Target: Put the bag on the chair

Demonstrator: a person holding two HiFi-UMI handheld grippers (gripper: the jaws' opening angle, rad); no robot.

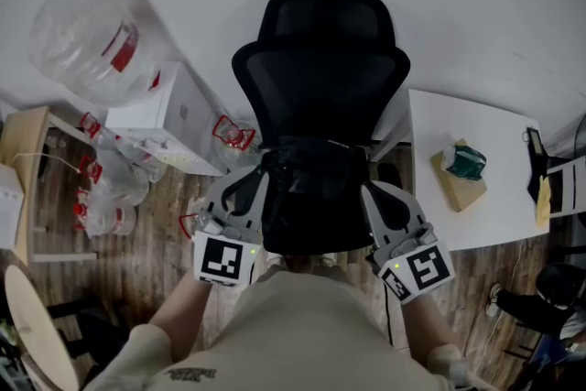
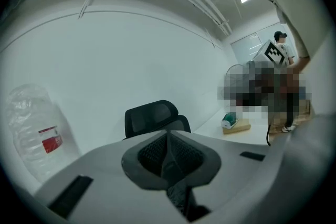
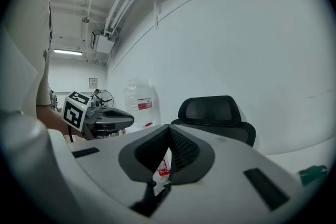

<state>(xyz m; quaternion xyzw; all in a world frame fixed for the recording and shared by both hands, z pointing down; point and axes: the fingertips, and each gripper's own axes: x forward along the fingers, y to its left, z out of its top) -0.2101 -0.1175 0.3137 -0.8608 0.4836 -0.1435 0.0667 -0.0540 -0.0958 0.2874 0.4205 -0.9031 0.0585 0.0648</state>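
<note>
The left gripper [image 1: 259,179] and the right gripper [image 1: 370,190] are each clamped shut on 1 side of the black bag [image 1: 316,206], which is held between them, long axis left to right. The chair [image 1: 320,78] lies straight ahead, its seat judged just beneath the bag; both grippers are equally near.

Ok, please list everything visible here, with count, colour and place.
Black mesh office chair: one, black, centre.
Black fabric bag: one, black, before the chair, between both grippers.
Clear plastic water jugs: several, clear with red labels, left.
White rectangular box: one, white, left of the chair.
White table: one, white, right; carries a flat tan box with a green packet.
Left gripper: one, grey, shut on the bag.
Right gripper: one, grey, shut on the bag.
</note>
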